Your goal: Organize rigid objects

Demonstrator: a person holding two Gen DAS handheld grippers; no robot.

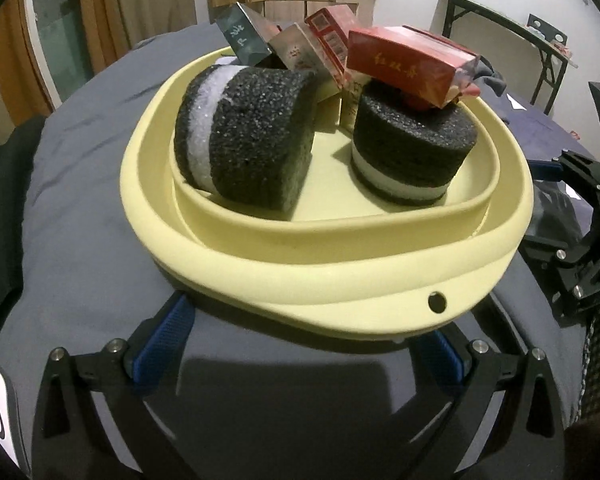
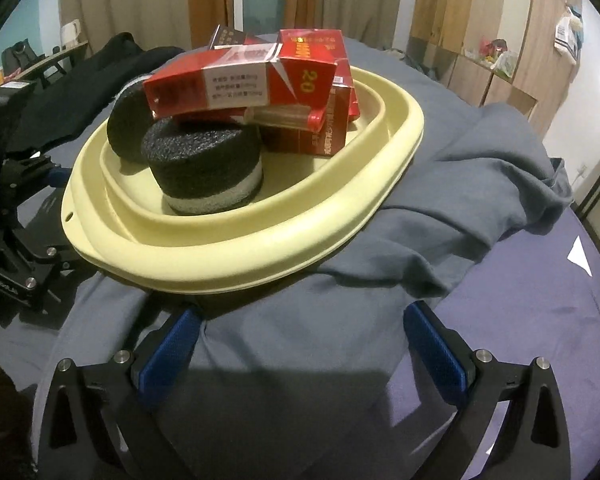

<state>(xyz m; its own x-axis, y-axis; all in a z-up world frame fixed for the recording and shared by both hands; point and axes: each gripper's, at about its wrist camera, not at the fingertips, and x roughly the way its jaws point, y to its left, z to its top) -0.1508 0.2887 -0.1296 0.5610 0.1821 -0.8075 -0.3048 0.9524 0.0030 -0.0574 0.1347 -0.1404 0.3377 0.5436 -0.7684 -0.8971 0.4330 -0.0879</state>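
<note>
Basin (image 1: 328, 280) of pale yellow sits on grey cloth (image 2: 440, 208), loaded with foam and cartons.
Two black foam cylinders, one on its side (image 1: 248, 136) and one upright (image 1: 412, 148), share it with red cartons (image 1: 408, 64); one carton rests on the upright foam. Left gripper (image 1: 300, 356) and right gripper (image 2: 300, 344) both stand wide apart, empty, just before the rim.

- The left wrist view looks forward between its own blue-padded fingers (image 1: 162, 344), close to the near rim of the pale yellow basin (image 1: 340, 280), and faces the far wall shelf.
- The right wrist view sits close to the same basin (image 2: 260, 256) from another side, facing curtains.
- Both share the basin, the upright black foam cylinder (image 1: 412, 148) (image 2: 204, 160) and the red cartons.
- Each view catches the other gripper at its edge.
</note>
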